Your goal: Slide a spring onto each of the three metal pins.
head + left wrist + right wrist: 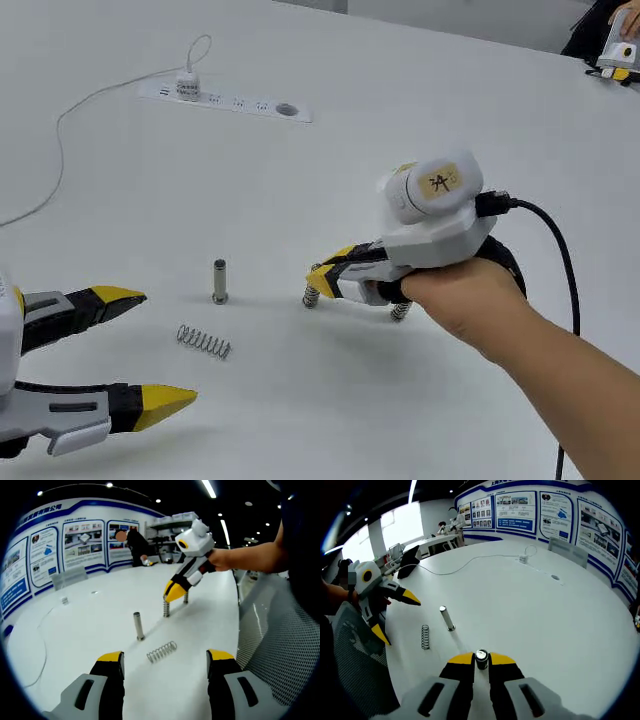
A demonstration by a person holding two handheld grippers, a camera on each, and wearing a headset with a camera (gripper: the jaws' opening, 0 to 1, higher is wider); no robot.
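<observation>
1. On the worktop (330,160) the loose spring (204,341) lies just beside the bare pin (219,281), toward the left tongs (165,347), which are spread.
2. Near bare pin also: right tongs (481,658) pressed together on top of sprung pin (312,296).
3. Spring is prob. light, squashy, rolls easily; pinch mid-coils gently.

White table (400,100), loose spring (204,341), bare pin (219,281)

White bench (420,120), top bare and matte. Power strip (225,100) lies flat toward the far side, with a white adapter (187,87) plugged in near its left end. Thin white cable (60,150) curves off the strip to the left edge. Blue-and-white wall posters (525,512) behind. Grey mesh chair (270,645) just beside the bench. A person (135,542) at the far edge.
</observation>
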